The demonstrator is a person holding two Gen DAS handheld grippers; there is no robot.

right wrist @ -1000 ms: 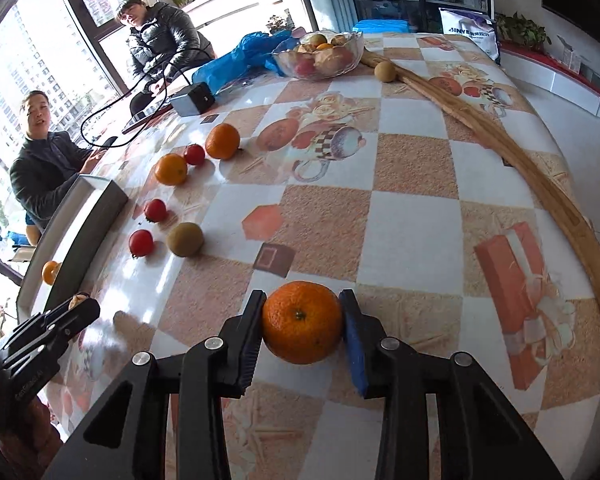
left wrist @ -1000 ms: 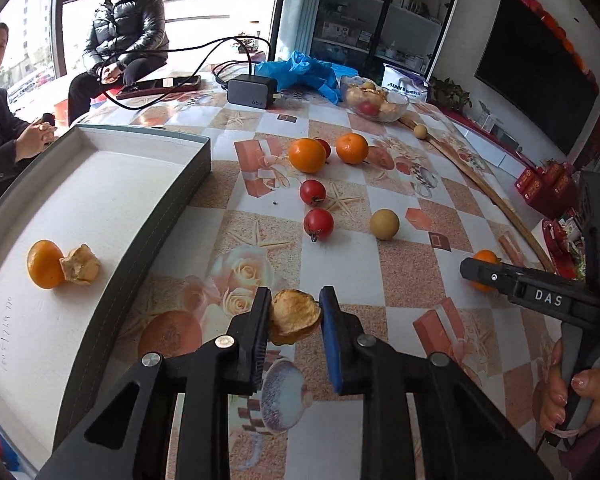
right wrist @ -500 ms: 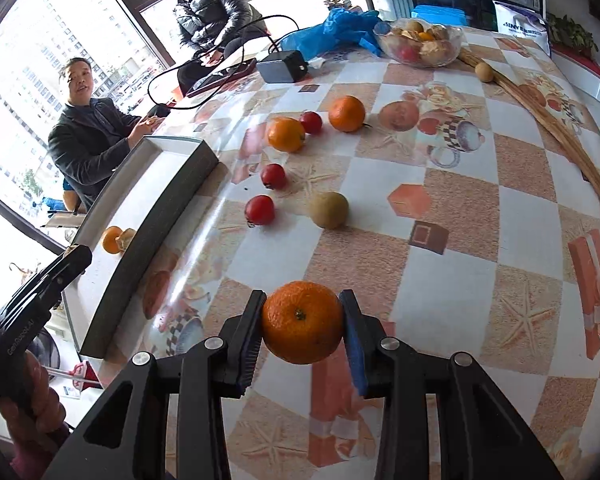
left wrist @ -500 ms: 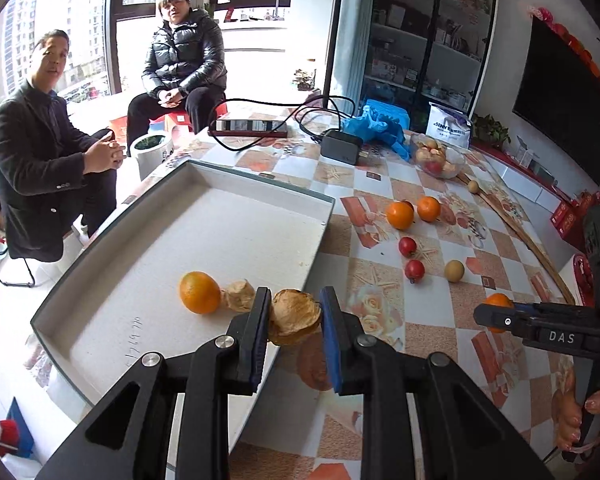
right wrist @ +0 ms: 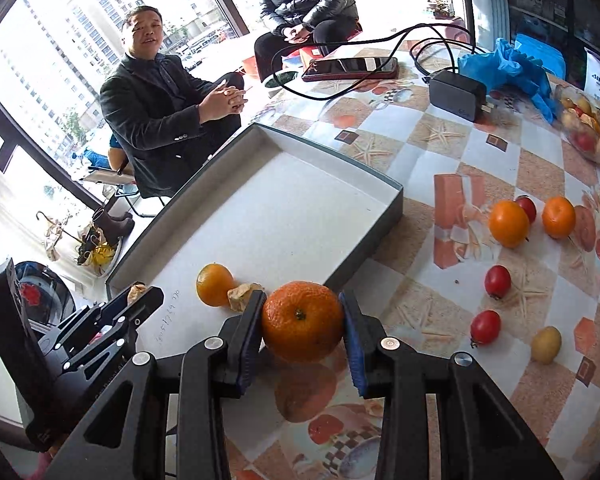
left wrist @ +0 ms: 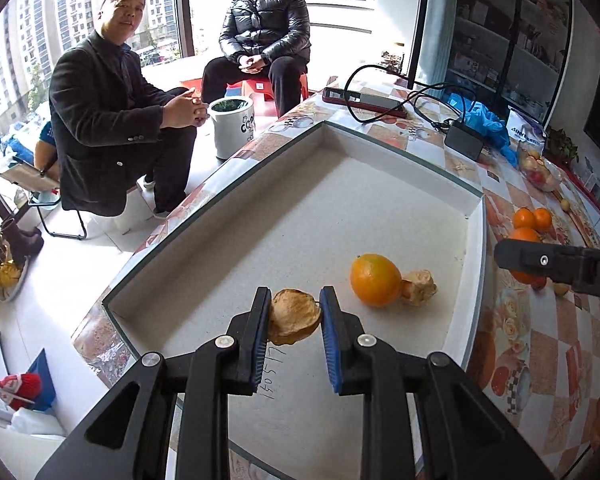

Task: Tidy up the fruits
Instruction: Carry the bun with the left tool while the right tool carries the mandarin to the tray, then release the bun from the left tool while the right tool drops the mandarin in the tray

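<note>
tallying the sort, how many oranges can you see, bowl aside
4: one orange in the tray, one in the right gripper, two loose on the table.

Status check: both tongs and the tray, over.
Left tongs shut on tan dried fruit piece, over white tray. Right tongs shut on orange mandarin, beside tray. Nothing blocking.

Patterned table (right wrist: 440, 160) carries tray (right wrist: 380, 236), loose fruit (right wrist: 508, 223).

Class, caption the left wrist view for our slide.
Left gripper holds a dried fruit over the tray, beside an orange.
</note>
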